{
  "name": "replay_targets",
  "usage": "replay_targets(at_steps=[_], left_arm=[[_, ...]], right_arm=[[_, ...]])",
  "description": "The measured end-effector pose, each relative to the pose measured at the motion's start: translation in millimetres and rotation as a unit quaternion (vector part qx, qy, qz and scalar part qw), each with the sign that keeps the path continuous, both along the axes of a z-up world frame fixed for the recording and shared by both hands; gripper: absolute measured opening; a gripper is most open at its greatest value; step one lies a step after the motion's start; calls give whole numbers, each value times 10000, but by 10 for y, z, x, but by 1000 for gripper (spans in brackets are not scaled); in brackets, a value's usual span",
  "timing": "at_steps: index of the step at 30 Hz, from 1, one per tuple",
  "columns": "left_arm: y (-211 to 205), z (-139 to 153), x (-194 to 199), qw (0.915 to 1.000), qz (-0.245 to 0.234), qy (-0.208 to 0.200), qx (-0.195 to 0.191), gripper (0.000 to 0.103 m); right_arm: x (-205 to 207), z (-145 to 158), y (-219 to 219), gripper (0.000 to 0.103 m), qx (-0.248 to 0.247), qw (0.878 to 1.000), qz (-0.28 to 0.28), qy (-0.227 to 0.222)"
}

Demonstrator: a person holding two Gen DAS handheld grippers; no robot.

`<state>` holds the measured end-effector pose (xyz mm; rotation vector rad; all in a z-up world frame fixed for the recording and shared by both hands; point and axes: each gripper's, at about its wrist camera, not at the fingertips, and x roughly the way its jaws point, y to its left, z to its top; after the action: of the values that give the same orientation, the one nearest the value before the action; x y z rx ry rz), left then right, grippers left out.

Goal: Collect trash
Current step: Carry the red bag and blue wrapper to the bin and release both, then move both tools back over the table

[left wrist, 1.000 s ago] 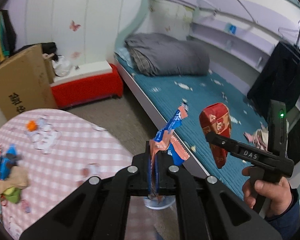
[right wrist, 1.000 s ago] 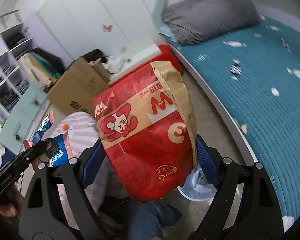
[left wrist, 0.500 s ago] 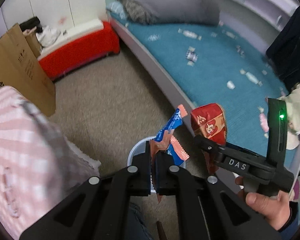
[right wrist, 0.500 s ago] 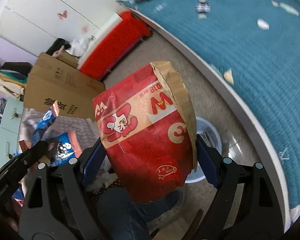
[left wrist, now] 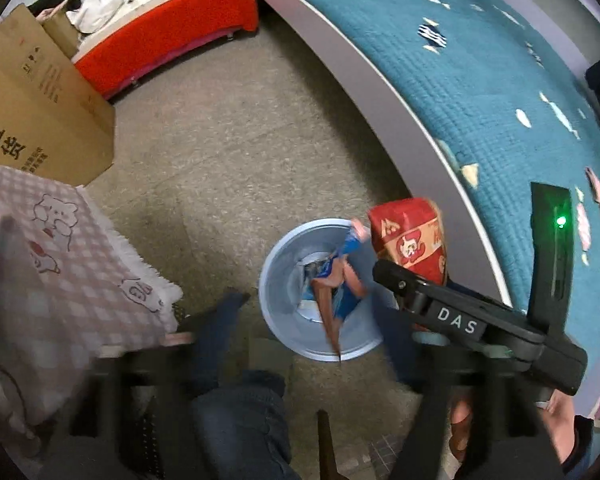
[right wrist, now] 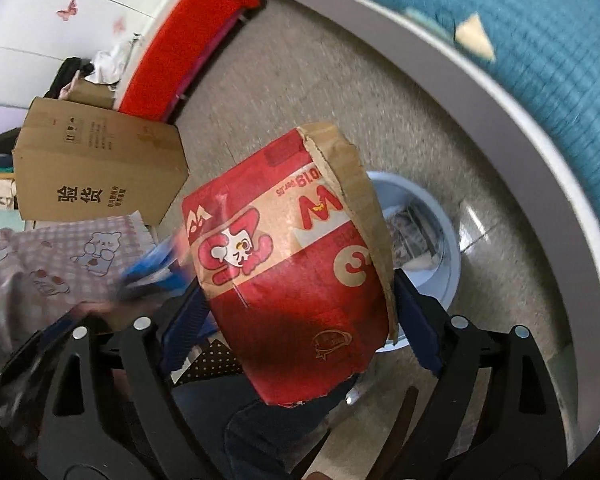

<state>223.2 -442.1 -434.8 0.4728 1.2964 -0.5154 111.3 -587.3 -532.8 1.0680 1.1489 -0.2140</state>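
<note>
Since the earlier frame both grippers have been lowered over the bin (left wrist: 320, 288). The left gripper's jaws are opening, blurred at the frame's foot, and the blue wrapper (left wrist: 336, 276) seems released above the bin's mouth. The right gripper (right wrist: 300, 312) is opening around the red paper bag (right wrist: 296, 264), best let go squarely over the bin, not its rim.

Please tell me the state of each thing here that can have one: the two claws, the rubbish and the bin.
Left claw: jaws opening, gripping nothing.
Blue snack wrapper: crumpled, loose over the bin.
Right claw: jaws opening, bag between them.
Red paper bag: creased, torn at its edge.
Trash bin: upright, uncovered, some rubbish inside.
</note>
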Motion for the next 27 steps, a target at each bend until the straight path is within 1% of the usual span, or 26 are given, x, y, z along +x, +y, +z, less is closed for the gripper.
replay_targets(at_steps=[2, 4, 8, 12, 18, 20, 21, 22, 24, 25, 27], left_arm=[[-12, -12, -2, 10000, 20, -7, 88, 81], [-7, -21, 6, 9999, 61, 27, 136, 82], [9, 60, -14, 9998, 104, -85, 140, 85], [0, 220, -88, 9998, 76, -147, -95, 85], [-7, 655, -303, 9976, -94, -404, -561, 85], [14, 853, -402, 9955, -193, -508, -781, 85], [42, 989, -469, 9936, -256, -600, -920, 85], [65, 1082, -517, 9923, -288, -669, -1004, 85], [136, 1281, -598, 9890, -349, -818, -1178, 86], [199, 1437, -662, 9860, -383, -950, -1315, 87], [284, 1610, -723, 9825, -398, -1098, -1448, 89]], right_arm=[[11, -37, 10, 97, 72, 10000, -6, 61], [7, -61, 38, 97, 70, 9999, 5, 138], [-76, 0, 28, 97, -127, 9996, -128, 226], [-182, 221, 21, 97, -458, 9987, -195, 138], [-396, 719, 13, 97, -945, 9945, -427, -149], [-471, 952, 20, 97, -1135, 9917, -521, -288], [-499, 1061, 28, 97, -1212, 9904, -564, -364], [-537, 1235, 45, 97, -1322, 9881, -621, -493], [-591, 1448, 68, 97, -1474, 9846, -679, -647], [-624, 1609, 96, 97, -1574, 9820, -710, -767], [-662, 1871, 162, 97, -1664, 9781, -739, -1012]])
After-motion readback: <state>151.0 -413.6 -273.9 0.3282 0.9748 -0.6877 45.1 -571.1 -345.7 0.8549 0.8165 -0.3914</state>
